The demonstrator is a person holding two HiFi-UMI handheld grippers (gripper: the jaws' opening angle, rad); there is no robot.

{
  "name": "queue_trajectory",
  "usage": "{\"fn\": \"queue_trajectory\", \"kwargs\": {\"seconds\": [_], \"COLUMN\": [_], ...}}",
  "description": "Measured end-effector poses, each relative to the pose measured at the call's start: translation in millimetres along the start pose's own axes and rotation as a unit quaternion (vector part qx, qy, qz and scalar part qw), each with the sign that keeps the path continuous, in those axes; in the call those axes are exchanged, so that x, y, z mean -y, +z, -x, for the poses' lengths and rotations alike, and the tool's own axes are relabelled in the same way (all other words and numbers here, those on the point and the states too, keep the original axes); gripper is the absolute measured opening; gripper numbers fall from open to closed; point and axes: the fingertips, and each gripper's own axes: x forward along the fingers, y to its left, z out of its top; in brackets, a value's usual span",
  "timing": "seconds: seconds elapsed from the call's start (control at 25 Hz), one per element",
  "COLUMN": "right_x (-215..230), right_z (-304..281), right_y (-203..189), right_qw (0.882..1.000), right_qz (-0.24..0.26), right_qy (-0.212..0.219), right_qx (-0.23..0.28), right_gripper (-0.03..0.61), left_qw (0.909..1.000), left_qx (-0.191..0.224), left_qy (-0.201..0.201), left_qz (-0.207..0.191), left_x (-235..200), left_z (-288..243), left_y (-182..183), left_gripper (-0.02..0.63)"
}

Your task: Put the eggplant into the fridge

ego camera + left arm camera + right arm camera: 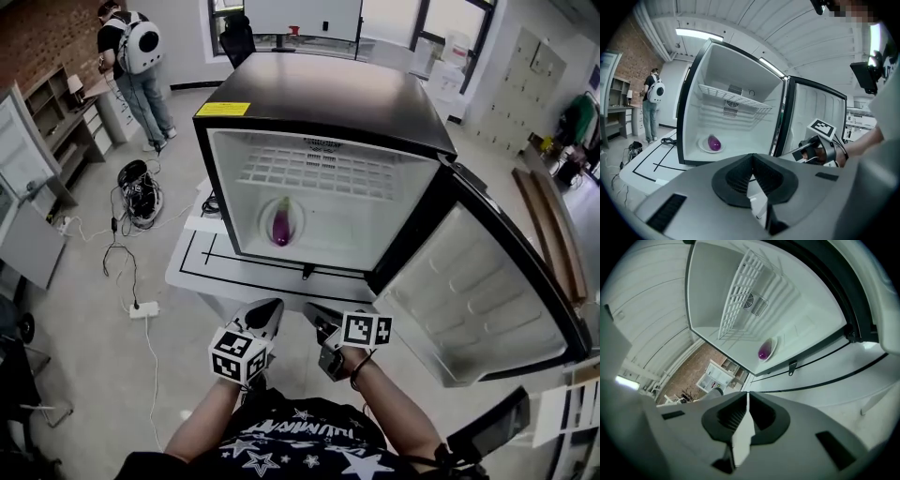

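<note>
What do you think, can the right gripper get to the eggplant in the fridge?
Probably yes. The fridge door stands wide open and nothing lies between the right gripper and the eggplant on its plate. Its jaws are shut, so they'd need opening.

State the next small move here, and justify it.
Probably move the right gripper to the open door and start pushing it shut: the eggplant already lies on a plate inside the fridge, and both it and the left gripper are shut, empty.
</note>
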Motion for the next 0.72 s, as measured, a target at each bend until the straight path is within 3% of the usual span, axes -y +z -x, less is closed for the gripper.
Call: {"fn": "queue_trajectory", "kwargs": {"seconds": [0.4, 0.72], "right_x": [-1, 7], "right_z": [72, 137], "right_y": [-26, -73], "right_qw": [0.998, 0.992], "right_qz": [0.039, 0.048], "right_qy": [0.029, 0.06], "right_qx": [-0.04, -0.101], "right_gripper": [0.006, 0.006], "left_qw": [0.9991, 0.9954], "left_qx": [0.009, 0.013], "left_qy": [0.038, 0.095], "left_qz": [-0.017, 0.004], "left_x": [74, 140], "left_z": [0, 19], "left_y": [-2, -31], "left_gripper": [0.009, 0.009]}}
